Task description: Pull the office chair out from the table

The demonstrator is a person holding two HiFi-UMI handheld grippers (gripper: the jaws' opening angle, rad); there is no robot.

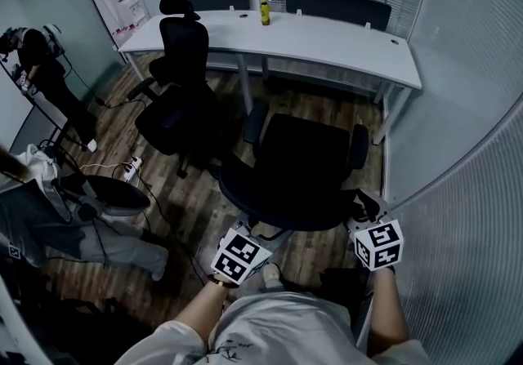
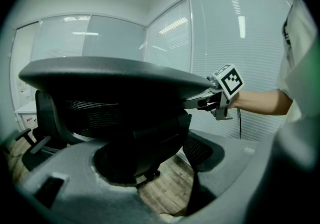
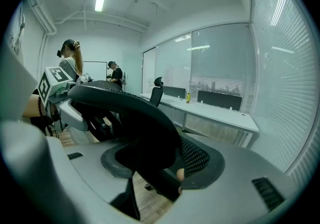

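Closest below the head camera is the person's pale shirt, and just past it the left gripper and right gripper sit at the two ends of the top rim of the office chair. Each gripper view shows its jaws drawn in on that dark rim, so both tools are holding the chair back and nothing else. The chair stands on the wooden floor, its seat facing the white table and already apart from the table's edge; the pull looks largely made. To finish well, I judge both hands should draw back together and level, so the chair rolls and does not tip or swivel (a one-sided tug would turn it toward the slatted glass wall on the right). The person stands right behind the backrest and would need to step back to give it room. A power strip lies well to the left. No brand or label can be read: the yellow bottle on the table is too small, and the grippers' cubes carry only black-and-white square patterns.
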